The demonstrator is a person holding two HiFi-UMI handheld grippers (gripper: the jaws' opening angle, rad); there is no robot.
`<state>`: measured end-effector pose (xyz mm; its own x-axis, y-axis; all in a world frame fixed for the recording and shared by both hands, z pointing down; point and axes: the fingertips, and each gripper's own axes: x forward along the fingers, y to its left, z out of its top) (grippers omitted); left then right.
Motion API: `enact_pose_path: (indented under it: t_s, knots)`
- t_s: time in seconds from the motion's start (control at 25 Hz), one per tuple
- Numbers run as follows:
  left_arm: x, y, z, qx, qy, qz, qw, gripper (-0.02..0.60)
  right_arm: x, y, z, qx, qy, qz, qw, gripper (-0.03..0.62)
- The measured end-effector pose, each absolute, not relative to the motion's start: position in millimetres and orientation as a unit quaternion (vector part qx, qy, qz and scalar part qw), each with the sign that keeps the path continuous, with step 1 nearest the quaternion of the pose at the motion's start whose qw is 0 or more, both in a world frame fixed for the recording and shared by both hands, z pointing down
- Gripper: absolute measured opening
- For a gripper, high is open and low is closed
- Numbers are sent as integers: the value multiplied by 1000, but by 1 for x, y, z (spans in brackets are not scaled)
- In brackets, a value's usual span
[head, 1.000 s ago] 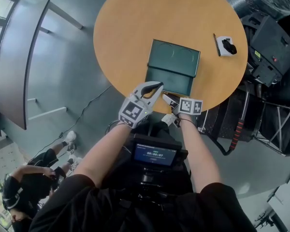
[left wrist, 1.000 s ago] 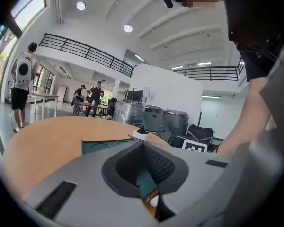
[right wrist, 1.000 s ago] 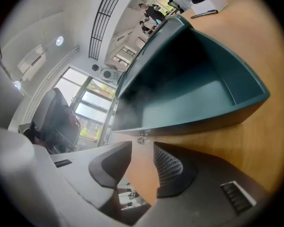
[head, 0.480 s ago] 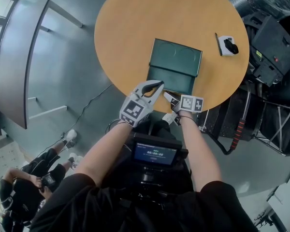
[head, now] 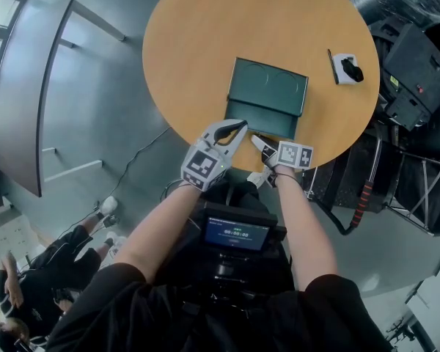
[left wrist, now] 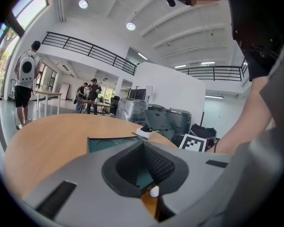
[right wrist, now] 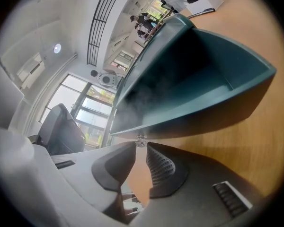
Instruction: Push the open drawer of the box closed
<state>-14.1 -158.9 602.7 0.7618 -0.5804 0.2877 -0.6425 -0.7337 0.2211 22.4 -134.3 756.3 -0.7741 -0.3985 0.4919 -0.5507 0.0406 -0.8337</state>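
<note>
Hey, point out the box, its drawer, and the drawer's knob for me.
box (head: 271, 83), head view, on its top face.
drawer (right wrist: 194, 67), right gripper view, on its open inside.
knob (right wrist: 141, 138), right gripper view, on its small metal head.

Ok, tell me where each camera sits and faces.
Head view: on the head, looking steeply down at the table and box; forearms, left gripper, right gripper show.
Left gripper view: on the left gripper, facing across the table at the box; its jaws, right forearm show.
Right gripper view: on the right gripper, facing the open drawer; jaws pinch its knob.
All share the box.
</note>
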Motion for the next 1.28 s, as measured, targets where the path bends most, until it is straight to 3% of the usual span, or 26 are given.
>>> enact_pose_path:
  t_s: [1.28]
  knots:
    - [-11, -186, 628, 925, -316, 125, 167, 38, 28, -196, 757, 348, -718, 602, 39, 71]
